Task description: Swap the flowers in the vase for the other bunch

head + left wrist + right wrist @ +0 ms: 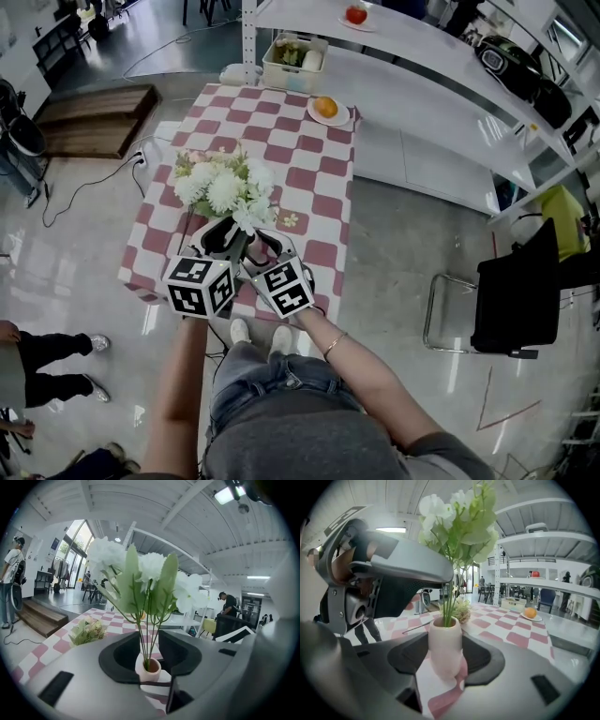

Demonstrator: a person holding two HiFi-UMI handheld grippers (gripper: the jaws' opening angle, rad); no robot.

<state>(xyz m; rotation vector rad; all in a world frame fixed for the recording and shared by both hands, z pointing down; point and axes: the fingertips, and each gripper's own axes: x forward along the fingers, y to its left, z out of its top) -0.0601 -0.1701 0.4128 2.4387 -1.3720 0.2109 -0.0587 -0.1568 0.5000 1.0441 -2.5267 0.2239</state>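
A bunch of white flowers stands in a small pale pink vase near the front edge of the checked table. My right gripper is shut on the vase's body, a jaw against each side. My left gripper is open just above the vase's mouth. The green stems run up between its jaws with a little gap on either side. The other bunch, pale pink and green, lies on the cloth behind and to the left, also seen as a small posy.
An orange on a plate and a white basket sit at the table's far end. White shelving runs along the right, with a black chair on the floor. A bystander's legs are at the left.
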